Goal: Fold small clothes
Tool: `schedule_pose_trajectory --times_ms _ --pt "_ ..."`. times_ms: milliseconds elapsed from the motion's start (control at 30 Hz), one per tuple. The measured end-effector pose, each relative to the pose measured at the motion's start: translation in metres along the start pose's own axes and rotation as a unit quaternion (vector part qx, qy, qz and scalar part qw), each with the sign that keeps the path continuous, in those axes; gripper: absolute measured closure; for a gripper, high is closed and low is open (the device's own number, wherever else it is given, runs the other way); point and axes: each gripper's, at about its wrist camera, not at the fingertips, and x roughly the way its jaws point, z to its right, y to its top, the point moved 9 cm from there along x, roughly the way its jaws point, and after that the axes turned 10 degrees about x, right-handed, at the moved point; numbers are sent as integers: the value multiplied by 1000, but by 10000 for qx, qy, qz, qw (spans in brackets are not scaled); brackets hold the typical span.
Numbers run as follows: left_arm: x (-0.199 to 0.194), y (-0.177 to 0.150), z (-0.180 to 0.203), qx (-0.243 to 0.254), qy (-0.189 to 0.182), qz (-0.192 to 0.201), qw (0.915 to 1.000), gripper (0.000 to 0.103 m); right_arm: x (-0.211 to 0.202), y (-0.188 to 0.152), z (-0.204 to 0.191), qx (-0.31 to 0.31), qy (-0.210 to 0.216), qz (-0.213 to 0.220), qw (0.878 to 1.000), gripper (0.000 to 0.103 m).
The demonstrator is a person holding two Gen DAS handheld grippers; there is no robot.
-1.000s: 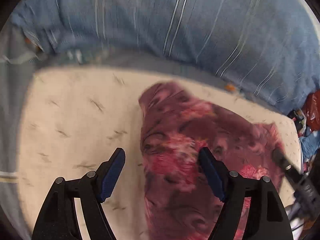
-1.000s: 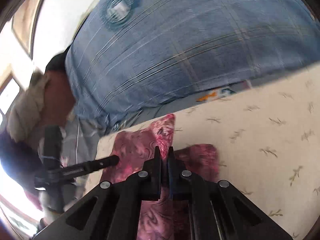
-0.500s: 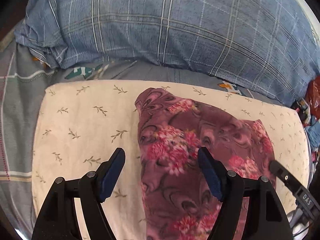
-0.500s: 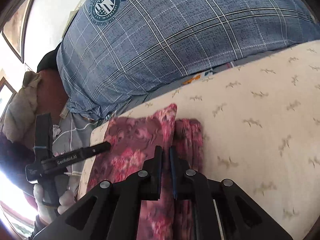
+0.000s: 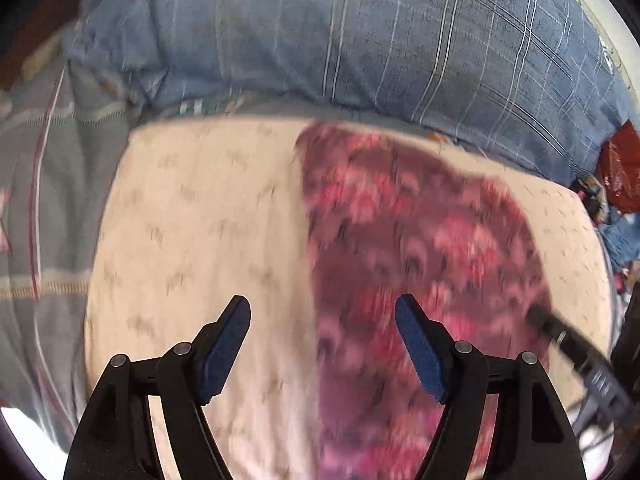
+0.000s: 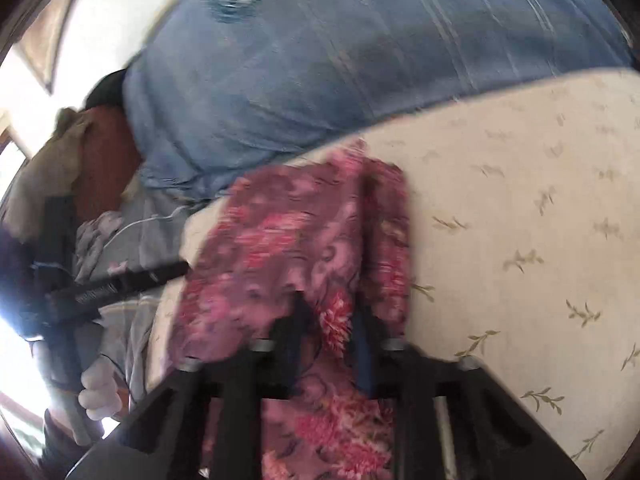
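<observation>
A small maroon garment with pink flowers (image 5: 416,264) lies on a cream cushion with a leaf print (image 5: 192,240). My left gripper (image 5: 322,320) is open and empty, held above the garment's left edge. In the right wrist view the garment (image 6: 296,232) lies with one side folded over along a ridge. My right gripper (image 6: 330,320) has its jaws apart, with the cloth lying between and under them. Both views are blurred by motion.
A large blue plaid pillow (image 5: 360,32) lies behind the cushion, also in the right wrist view (image 6: 360,52). Grey bedding (image 5: 44,184) lies at the left. Red and blue clutter (image 5: 618,176) sits at the far right. The other gripper's handle (image 6: 116,284) shows at left.
My right gripper was shut on the garment's fold and has now opened. The folded side has dropped onto the garment. My left gripper has shifted slightly and stays open.
</observation>
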Motion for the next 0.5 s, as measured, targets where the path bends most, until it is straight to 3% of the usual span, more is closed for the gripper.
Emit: schedule_pose_trajectory --times_ms 67,167,233,367,400,467,500 --pt "-4 -23 -12 -185 -132 -132 9997 29 -9 -2 -3 -106 70 90 9999 91" --pt "-10 -50 -17 -475 -585 -205 9969 28 -15 -13 13 94 -206 15 9997 86" --pt "-13 -67 -15 -620 -939 -300 9932 28 -21 -24 22 364 -109 -27 9993 73" --pt "-7 -95 -1 -532 -1313 -621 9880 28 -27 -56 34 549 -251 -189 9980 62" --pt "-5 -99 3 -470 -1308 -699 9878 28 -26 -62 34 526 -261 -242 9980 62" --pt "-7 -104 5 -407 -1209 -680 9895 29 -32 -70 29 197 -267 -256 9991 79" --pt "-10 -105 7 -389 -1206 -651 9898 29 -36 -72 23 29 -221 -237 9995 95"
